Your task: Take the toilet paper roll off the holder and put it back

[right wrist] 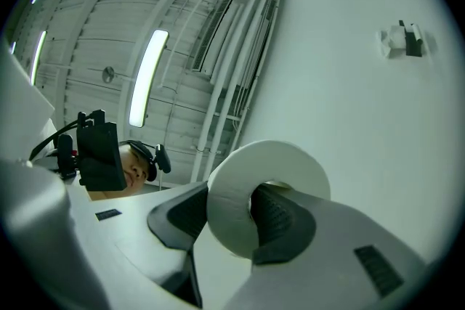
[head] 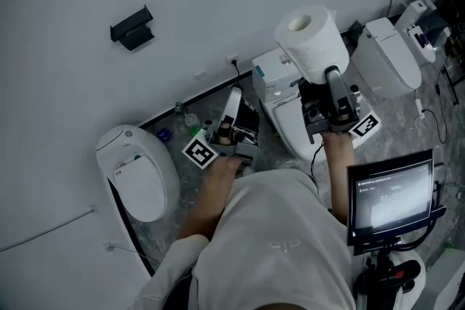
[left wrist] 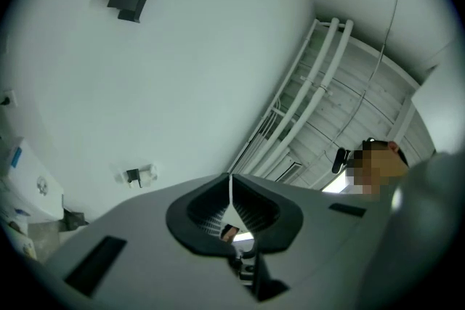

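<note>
one right hand-held gripper (right wrist: 231,225) aloft, pinching roll (right wrist: 280,156)

I can read no word or number anywhere. The screen (head: 390,194) near my right side shows pale lines of writing, too blurred to make out. The cube on my left gripper (head: 234,102) bears a black-and-white square marker (head: 199,152), and my right gripper (head: 328,80) bears another (head: 365,125). Both are patterns, not letters. A blue label (head: 259,73) on the far toilet tank is too small to read.
</note>
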Demonstrator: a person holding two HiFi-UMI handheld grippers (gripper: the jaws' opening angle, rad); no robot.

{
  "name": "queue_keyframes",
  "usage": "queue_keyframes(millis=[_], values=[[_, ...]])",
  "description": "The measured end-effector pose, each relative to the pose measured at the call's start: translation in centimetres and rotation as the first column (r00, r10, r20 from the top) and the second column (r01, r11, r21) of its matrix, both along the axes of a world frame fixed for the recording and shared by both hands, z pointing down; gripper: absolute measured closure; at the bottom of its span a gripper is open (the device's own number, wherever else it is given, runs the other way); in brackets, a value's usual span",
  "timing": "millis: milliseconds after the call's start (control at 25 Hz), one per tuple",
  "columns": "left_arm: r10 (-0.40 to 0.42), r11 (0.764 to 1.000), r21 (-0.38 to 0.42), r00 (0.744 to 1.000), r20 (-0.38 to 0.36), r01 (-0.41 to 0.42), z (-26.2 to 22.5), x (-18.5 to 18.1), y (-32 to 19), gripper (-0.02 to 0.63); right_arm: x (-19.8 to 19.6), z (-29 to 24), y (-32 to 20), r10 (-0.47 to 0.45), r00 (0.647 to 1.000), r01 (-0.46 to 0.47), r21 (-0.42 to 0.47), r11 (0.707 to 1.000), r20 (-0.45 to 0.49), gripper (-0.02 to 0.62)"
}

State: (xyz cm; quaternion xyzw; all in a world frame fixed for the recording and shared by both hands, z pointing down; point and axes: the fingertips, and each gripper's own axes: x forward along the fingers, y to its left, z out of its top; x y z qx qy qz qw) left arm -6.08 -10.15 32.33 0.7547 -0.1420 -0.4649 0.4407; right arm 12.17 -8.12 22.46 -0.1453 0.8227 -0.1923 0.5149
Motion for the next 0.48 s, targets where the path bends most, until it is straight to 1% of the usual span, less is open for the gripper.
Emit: queue_keyframes(millis=[40,120,160,360,480], values=[[0.013,1.0,-0.002,1.0,-0.015,-0.013,-0.1,0.2,0.0,0.601,0.0,0.1,0.2,0.003,1.0,-0.003,0.001,1.0,-0.004,0.42],[0.038,0.999,-0.003,0.996,-0.081,-0.038,-0.2,0.4,0.1,0.6,0.2,0.3,0.4,0.009,1.0,-0.009,0.003,1.0,-0.01,0.42],[0.042,0.999,-0.006,0.994,-0.101,-0.043,0.0,0.4,0.2,0.6,0.3,0.4,0.5,0.01,1.0,-0.01,0.004,1.0,-0.01,0.42],[0.025,0.997,-0.068,0.994,-0.104,-0.032,1.7,0.1,0.4,0.6,0.4,0.9,1.0,0.009,1.0,-0.009,-0.004,1.0,-0.008,0.42],[0.005,0.997,-0.078,0.995,-0.1,-0.012,1.9,-0.5,0.7,0.6,0.3,1.2,1.0,0.004,1.0,-0.004,-0.01,1.0,-0.015,0.42]])
